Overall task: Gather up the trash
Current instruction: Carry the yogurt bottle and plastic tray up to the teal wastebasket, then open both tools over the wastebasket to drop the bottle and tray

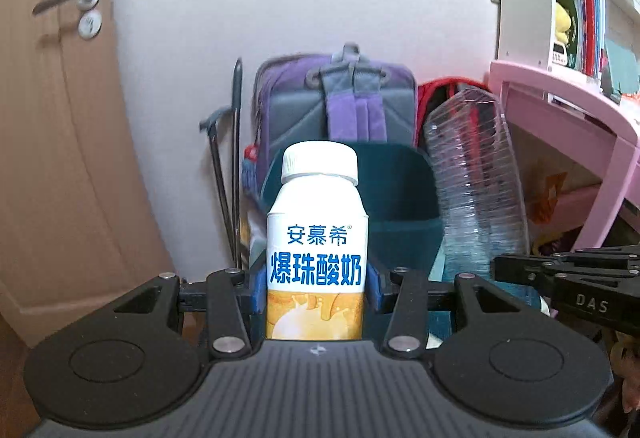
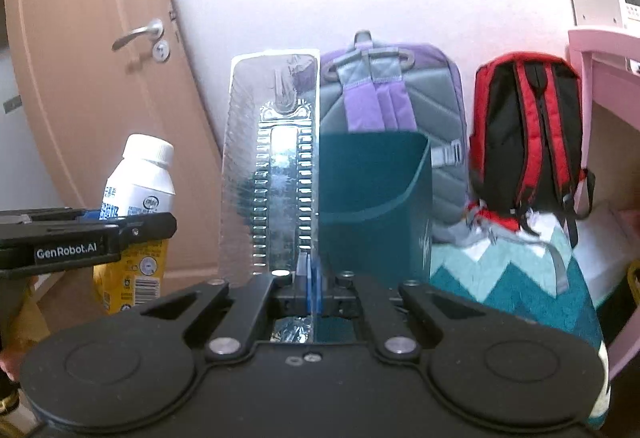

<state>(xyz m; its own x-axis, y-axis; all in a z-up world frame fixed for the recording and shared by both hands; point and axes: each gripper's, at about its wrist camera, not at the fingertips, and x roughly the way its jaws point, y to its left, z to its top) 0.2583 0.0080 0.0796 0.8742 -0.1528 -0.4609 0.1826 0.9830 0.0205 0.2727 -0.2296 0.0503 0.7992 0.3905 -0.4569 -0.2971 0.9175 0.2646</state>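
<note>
Teal bin (image 2: 376, 198) stands behind held yogurt bottle (image 1: 316, 250).

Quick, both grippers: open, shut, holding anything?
Left gripper: shut on the yogurt bottle.
Right gripper: shut on the clear plastic packaging.

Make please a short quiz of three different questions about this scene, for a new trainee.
1. True or false: the left gripper is shut on the yogurt bottle.
2. The right gripper holds: A) a red backpack, B) a clear plastic package, C) nothing.
3. Fill in: behind both grippers stands a dark teal ___.

Key: 1 true; 2 B; 3 bin.
</note>
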